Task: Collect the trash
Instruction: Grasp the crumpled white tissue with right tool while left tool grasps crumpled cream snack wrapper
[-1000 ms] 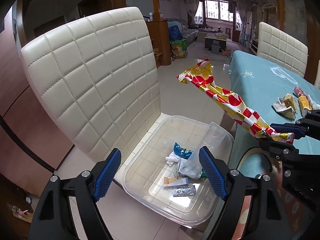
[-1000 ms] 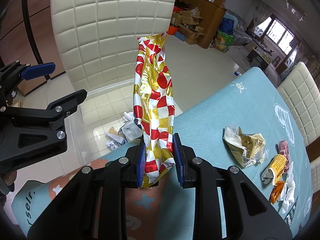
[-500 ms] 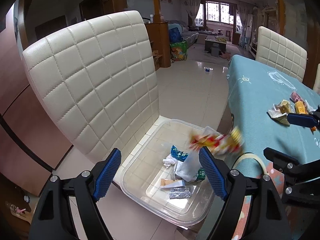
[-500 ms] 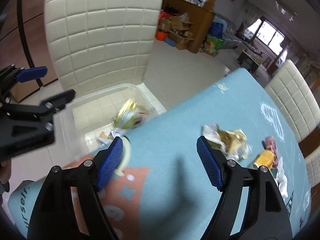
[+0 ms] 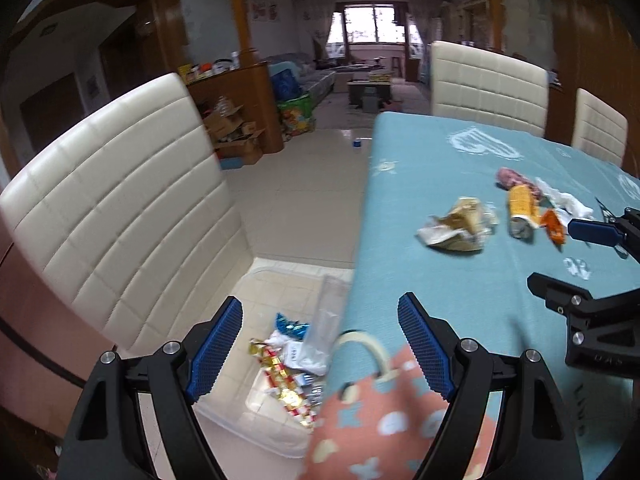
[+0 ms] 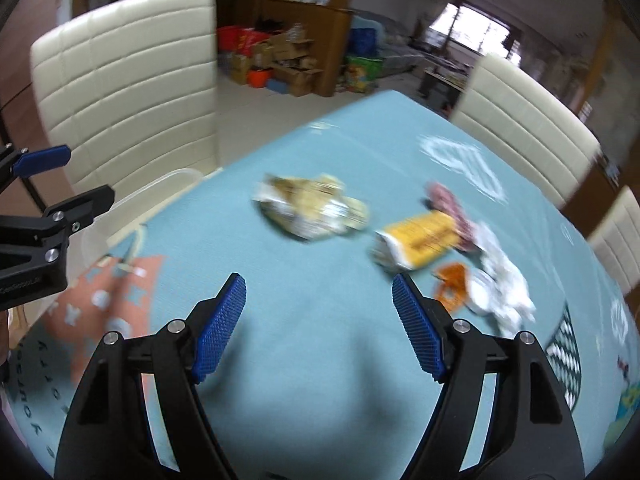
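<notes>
The red-and-gold wrapper [image 5: 286, 386] lies in the clear plastic bin [image 5: 264, 428] at the lower middle of the left wrist view, on top of a blue foil scrap [image 5: 291, 325] and white crumpled paper [image 5: 298, 354]. The bin sits on the seat of a cream quilted chair [image 5: 120, 216], tucked just beside the table's near edge, which hides its right side.

More trash waits on the teal tablecloth [image 6: 320, 320]: a crumpled beige wrapper [image 6: 310, 206] at centre of the right wrist view, a yellow packet [image 6: 420, 240] to its right, touching a pink wrapper [image 6: 446, 200], then an orange scrap [image 6: 452, 284] and white tissue [image 6: 504, 288] near each other at the right.

The right gripper [image 6: 318, 326] hangs over bare cloth below the beige wrapper, its jaws spread wide with nothing between them. The left gripper [image 5: 320, 344] is likewise spread and empty, straddling the table's edge over the bin.

Open cloth lies around the trash pile. Two more cream chairs [image 6: 520, 120] stand along the table's far side. Beyond, pale tiled floor [image 5: 304, 192] runs to a cluttered wooden cabinet [image 5: 236, 96] and a window [image 5: 368, 28].
</notes>
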`<state>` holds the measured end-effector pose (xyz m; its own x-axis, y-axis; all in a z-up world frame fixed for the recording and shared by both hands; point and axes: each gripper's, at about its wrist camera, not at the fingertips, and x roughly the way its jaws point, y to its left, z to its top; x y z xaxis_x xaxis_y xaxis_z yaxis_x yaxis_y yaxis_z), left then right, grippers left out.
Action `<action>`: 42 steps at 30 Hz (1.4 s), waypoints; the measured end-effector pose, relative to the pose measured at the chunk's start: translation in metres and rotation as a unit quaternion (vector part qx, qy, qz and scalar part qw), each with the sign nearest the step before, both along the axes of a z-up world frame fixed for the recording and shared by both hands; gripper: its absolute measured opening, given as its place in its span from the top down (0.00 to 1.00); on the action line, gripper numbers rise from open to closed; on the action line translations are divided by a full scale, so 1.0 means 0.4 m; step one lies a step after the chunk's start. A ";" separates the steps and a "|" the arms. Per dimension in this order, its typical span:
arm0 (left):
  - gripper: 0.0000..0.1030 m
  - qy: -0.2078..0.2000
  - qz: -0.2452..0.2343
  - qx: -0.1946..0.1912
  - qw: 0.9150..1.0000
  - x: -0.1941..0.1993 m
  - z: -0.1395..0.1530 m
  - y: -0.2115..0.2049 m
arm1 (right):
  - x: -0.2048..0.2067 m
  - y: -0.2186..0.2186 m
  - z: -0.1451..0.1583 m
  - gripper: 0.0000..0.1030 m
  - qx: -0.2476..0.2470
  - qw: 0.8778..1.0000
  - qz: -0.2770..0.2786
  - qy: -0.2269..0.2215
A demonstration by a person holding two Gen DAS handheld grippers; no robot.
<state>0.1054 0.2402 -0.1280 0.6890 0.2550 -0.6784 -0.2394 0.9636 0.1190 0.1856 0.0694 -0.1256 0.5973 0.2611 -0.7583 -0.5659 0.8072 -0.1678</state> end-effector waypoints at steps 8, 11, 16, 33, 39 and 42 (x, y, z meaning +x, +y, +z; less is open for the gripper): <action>0.24 0.034 -0.069 -0.004 0.997 0.117 -0.003 -0.158 | 0.097 -0.227 0.009 0.32 0.043 0.995 -0.090 0.019; 0.24 0.043 -0.081 0.006 0.996 0.162 -0.012 -0.199 | 0.122 -0.283 0.002 0.33 0.045 0.993 -0.108 0.018; 0.24 0.058 -0.086 0.016 0.994 0.228 -0.035 -0.235 | 0.174 -0.348 -0.014 0.34 0.052 0.990 -0.129 0.025; 0.24 0.090 -0.095 0.032 0.991 0.330 -0.109 -0.272 | 0.318 -0.351 -0.085 0.67 0.089 0.983 -0.145 0.069; 0.58 0.082 -0.104 0.043 0.990 0.325 -0.103 -0.301 | 0.290 -0.364 -0.076 0.81 0.069 0.985 -0.154 0.037; 0.64 0.078 -0.112 0.044 0.990 0.311 -0.092 -0.311 | 0.267 -0.368 -0.064 0.82 0.065 0.985 -0.156 0.031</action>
